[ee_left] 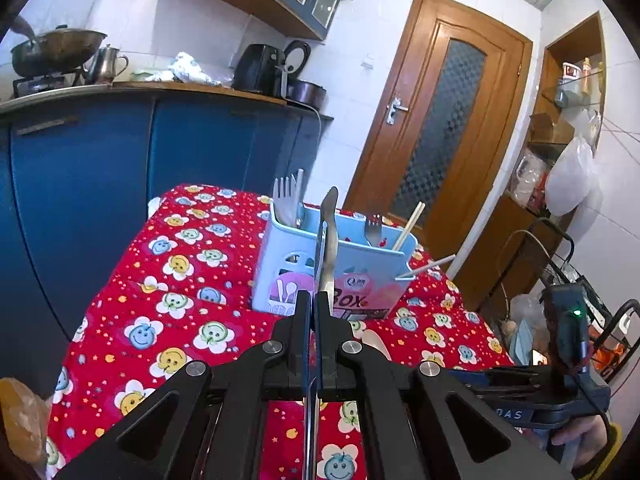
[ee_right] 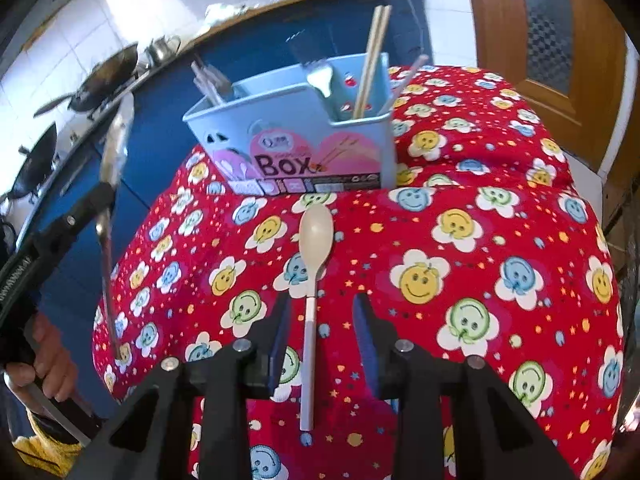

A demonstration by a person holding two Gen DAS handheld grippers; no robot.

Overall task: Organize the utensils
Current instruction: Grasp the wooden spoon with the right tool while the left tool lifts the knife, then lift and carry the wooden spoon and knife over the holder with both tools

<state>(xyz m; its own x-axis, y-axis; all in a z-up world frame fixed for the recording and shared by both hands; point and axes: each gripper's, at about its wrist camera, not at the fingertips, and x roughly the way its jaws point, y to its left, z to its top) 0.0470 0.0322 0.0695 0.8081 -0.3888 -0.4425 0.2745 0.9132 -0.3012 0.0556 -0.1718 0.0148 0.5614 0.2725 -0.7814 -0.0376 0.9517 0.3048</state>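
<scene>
My left gripper (ee_left: 312,300) is shut on a metal spoon (ee_left: 327,236), held edge-on above the table, bowl pointing toward the light-blue utensil box (ee_left: 360,272). In the right wrist view the same spoon (ee_right: 114,140) and left gripper (ee_right: 100,196) show at the left, off the table's edge. The box (ee_right: 304,148) holds forks and chopsticks (ee_right: 370,60). A cream plastic spoon (ee_right: 314,264) lies on the red cloth, its handle between the open fingers of my right gripper (ee_right: 322,308).
The table wears a red smiley-flower cloth (ee_right: 460,240). Blue cabinets (ee_left: 120,160) with woks and a kettle stand behind. A wooden door (ee_left: 440,140) is to the right, with a cluttered shelf and bags (ee_left: 568,176) beyond.
</scene>
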